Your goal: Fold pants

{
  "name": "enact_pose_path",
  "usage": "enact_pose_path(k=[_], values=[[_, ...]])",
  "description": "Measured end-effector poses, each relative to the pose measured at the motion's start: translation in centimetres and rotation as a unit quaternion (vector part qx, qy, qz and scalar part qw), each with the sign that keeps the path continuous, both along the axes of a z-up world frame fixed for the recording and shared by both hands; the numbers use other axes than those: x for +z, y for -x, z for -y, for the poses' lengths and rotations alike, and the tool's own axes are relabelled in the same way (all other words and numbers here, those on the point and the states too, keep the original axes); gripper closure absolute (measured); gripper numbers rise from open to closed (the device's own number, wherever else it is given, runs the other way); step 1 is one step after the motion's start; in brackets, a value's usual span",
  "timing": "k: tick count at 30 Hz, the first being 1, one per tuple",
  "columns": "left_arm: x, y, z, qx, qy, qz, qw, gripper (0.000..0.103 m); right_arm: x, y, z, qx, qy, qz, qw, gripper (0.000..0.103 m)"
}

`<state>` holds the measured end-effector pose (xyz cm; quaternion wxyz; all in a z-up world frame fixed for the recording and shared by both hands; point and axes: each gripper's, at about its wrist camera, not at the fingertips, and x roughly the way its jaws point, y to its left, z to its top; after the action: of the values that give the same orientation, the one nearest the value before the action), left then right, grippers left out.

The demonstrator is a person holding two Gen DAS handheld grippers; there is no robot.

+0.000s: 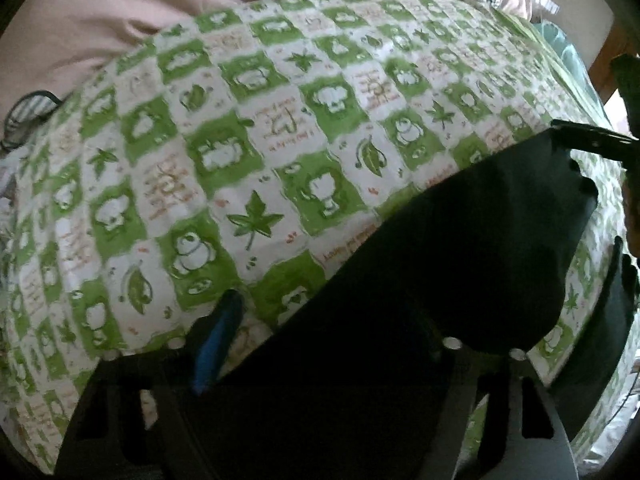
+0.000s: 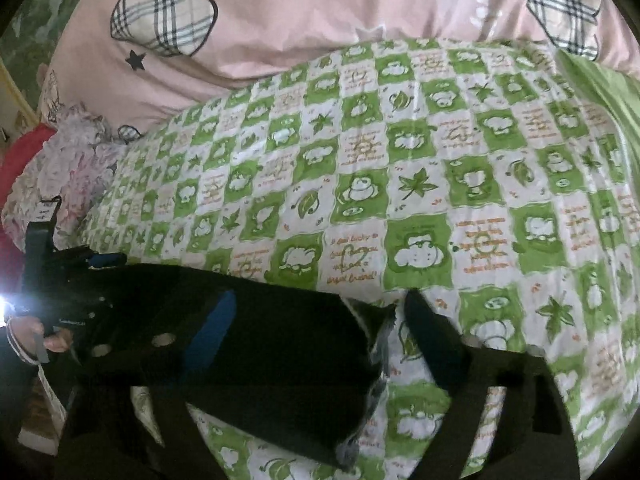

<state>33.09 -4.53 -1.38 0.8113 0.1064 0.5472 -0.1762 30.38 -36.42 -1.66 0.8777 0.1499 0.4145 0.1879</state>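
Dark pants (image 1: 460, 248): lying across the left gripper (image 1: 420, 308), between its open fingers (image 1: 218, 340). Green-and-white checked sheet (image 1: 240, 152) beneath (leaf print). Pink bedding (image 1: 120, 12) beyond, ahead of the tips.

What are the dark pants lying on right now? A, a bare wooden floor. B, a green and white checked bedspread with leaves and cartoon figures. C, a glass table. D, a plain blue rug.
B: in both wrist views the black pants rest on the green and white checked bedspread, with a pink quilt behind it.
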Motion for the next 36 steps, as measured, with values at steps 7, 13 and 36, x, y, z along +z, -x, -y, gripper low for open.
enact_pose_path(k=[7, 13, 36], values=[[2.0, 2.8, 1.2, -0.026, 0.022, 0.009, 0.9994, 0.094, 0.1, 0.5, 1.2, -0.007, -0.017, 0.005, 1.000, 0.093], [5.4, 7.2, 0.9, -0.023, 0.061, 0.035, 0.9972, 0.095, 2.3, 2.7, 2.0, 0.007, -0.021, 0.040, 0.999, 0.095], [6.4, 23.7, 2.5, -0.017, 0.101, 0.057, 0.9932, 0.096, 2.7, 16.5, 4.3, 0.078, 0.015, 0.090, 0.993, 0.096]])
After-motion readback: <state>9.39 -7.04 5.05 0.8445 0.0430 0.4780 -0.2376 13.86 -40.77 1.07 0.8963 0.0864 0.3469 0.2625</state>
